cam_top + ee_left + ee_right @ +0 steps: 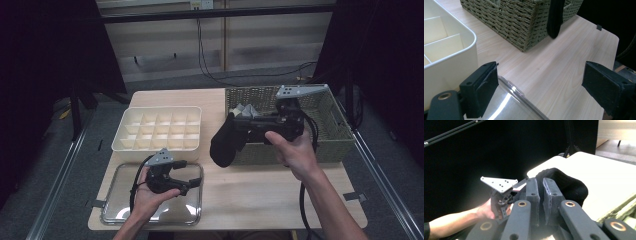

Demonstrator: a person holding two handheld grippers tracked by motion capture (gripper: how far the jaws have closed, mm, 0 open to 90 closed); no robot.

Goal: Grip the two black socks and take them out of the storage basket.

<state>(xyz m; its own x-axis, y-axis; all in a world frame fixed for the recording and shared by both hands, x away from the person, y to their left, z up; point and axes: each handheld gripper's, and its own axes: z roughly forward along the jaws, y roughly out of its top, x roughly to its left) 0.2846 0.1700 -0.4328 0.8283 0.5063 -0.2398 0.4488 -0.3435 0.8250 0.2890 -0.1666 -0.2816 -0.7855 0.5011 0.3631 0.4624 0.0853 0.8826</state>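
A black sock [224, 146] hangs from my right gripper [234, 125], whose jaws are shut on its upper end. It dangles in front of the woven basket [331, 136], above the table. In the right gripper view the two pads [533, 190] press together on the sock [572, 187]. My left gripper [189, 173] stands open over the shiny metal tray [116, 210] at the front left, with nothing between its jaws. In the left gripper view its gripper [540, 72] looks across the tray's rim [520, 95] toward the basket [511, 22] and the hanging sock [554, 20].
A white box with several compartments [159, 146] sits behind the tray, and its wall [454, 58] is close to the left gripper's jaw. Grey folded cloth [247, 110] lies inside the basket. Bare wooden table [250, 190] stretches between the tray and the basket.
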